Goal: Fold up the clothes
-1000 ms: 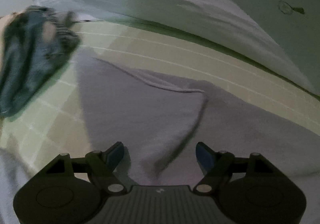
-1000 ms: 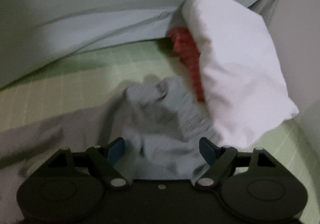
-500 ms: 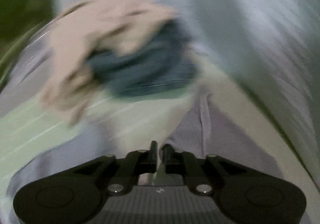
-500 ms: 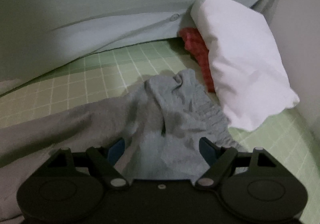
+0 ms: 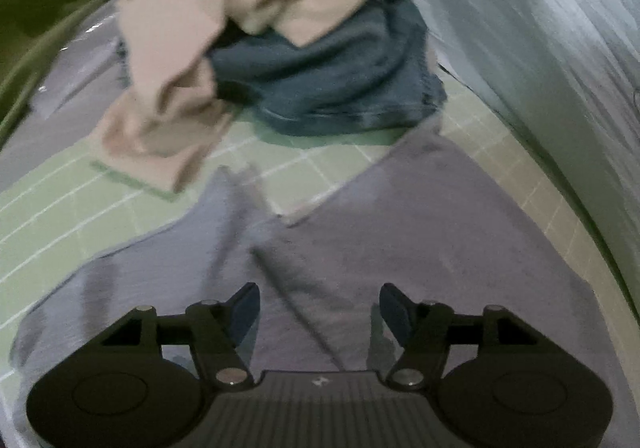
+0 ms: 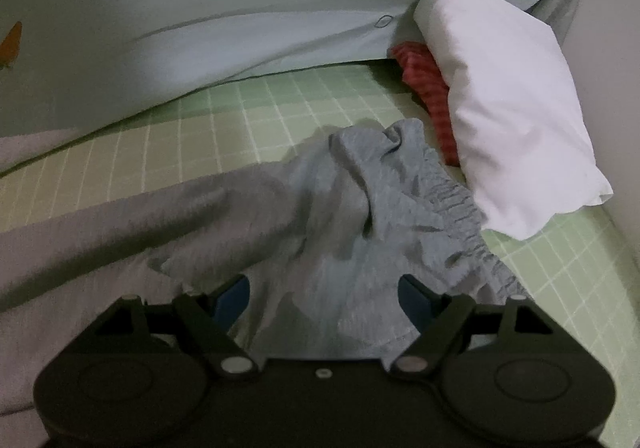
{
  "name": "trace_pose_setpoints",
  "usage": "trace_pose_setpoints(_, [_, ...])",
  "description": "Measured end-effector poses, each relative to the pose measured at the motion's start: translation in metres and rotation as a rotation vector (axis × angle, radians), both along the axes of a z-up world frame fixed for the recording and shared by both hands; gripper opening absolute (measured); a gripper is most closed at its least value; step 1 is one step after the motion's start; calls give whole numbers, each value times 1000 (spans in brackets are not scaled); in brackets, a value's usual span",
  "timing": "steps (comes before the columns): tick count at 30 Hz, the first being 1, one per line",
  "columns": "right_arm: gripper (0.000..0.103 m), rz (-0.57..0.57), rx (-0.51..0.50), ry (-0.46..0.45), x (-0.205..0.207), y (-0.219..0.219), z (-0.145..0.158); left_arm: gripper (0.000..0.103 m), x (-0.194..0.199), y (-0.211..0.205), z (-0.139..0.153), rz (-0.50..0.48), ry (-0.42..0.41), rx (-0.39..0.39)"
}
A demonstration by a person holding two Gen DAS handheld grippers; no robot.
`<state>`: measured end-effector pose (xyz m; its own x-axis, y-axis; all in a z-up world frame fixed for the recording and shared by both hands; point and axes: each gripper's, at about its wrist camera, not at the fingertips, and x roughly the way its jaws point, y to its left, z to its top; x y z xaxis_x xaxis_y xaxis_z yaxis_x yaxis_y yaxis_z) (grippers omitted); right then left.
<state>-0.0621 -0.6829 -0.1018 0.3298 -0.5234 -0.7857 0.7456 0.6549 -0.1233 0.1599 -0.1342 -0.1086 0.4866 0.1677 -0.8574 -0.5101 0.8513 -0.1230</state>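
Note:
A grey garment [image 5: 420, 232] lies spread on the green checked bed sheet [image 5: 60, 207]. My left gripper [image 5: 319, 312] hovers over its split lower end with the jaws opening; the cloth lies under them and the pads do not press on it. In the right wrist view the same grey garment [image 6: 168, 215] runs in from the left and ends in a bunched, lighter waistband part [image 6: 400, 191]. My right gripper [image 6: 323, 294] stands open just above that bunched cloth, gripping nothing.
A beige garment [image 5: 200, 47] lies heaped on a dark blue one [image 5: 332, 79] beyond the grey cloth. A pale blue quilt [image 6: 200, 7] lines the far side. A white pillow [image 6: 508, 119] covers a red checked cloth [image 6: 428, 83] at the right.
The left gripper swung left and rolled, so the beige and blue heap is now straight ahead; its jaws shut midway and have opened again. The right gripper drew back a little from the bunched cloth.

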Motion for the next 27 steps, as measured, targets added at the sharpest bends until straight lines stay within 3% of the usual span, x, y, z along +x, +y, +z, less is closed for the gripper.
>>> trace_pose_setpoints(2, [82,7,0,10,-1,4,0,62,6,-1,-6,5,20,16])
trace_pose_setpoints(4, [82,12,-1,26,-2,7,-1,37,7,-1,-6,-1,7,36])
trace_pose_setpoints(5, [82,14,-2,34,-3,9,-2,4,6,0,-5,-5,-7,50])
trace_pose_setpoints(8, [82,22,0,55,-3,14,-3,2,4,14,0,-3,-77,54])
trace_pose_setpoints(12, [82,61,-18,81,-3,23,1,2,10,40,10,33,-110,125])
trace_pose_setpoints(13, [82,81,-28,79,-3,26,3,3,12,46,11,50,-112,129])
trace_pose_setpoints(16, [83,110,-48,75,-10,31,8,19,11,57,18,87,-104,107])
trace_pose_setpoints(18, [84,97,-46,68,-19,32,11,54,2,50,28,57,-127,108])
trace_pose_setpoints(20, [86,67,-44,50,-33,32,14,70,-8,41,37,23,-148,106])
trace_pose_setpoints(27, [90,-181,36,-68,-125,1,9,75,-64,-27,51,-169,-156,58])
